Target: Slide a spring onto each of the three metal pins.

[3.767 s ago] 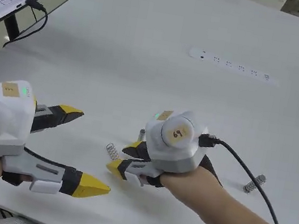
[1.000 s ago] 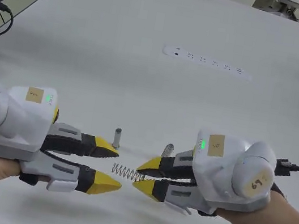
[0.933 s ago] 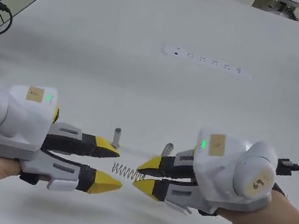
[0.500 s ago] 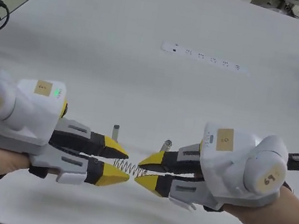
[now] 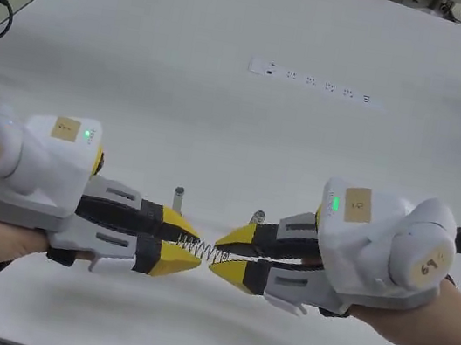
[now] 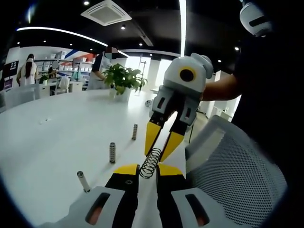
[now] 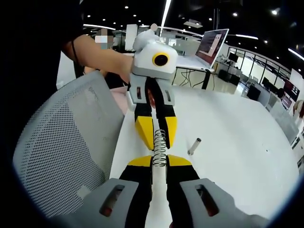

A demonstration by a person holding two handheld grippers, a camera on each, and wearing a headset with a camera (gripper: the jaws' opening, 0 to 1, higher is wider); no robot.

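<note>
Spring [image 5: 201, 250] level, axis between left tool [image 5: 194, 250] and right tool [image 5: 220, 255], both gripping.

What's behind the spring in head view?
A bare pin stands behind the spring. A second pin shows just its top over the right gripper; its shaft is covered.

The white table [image 5: 126, 58] carries a power strip [image 5: 312, 83] at twelve o'clock and, toward six, a seemingly bare pin [image 5: 179, 197].
</note>
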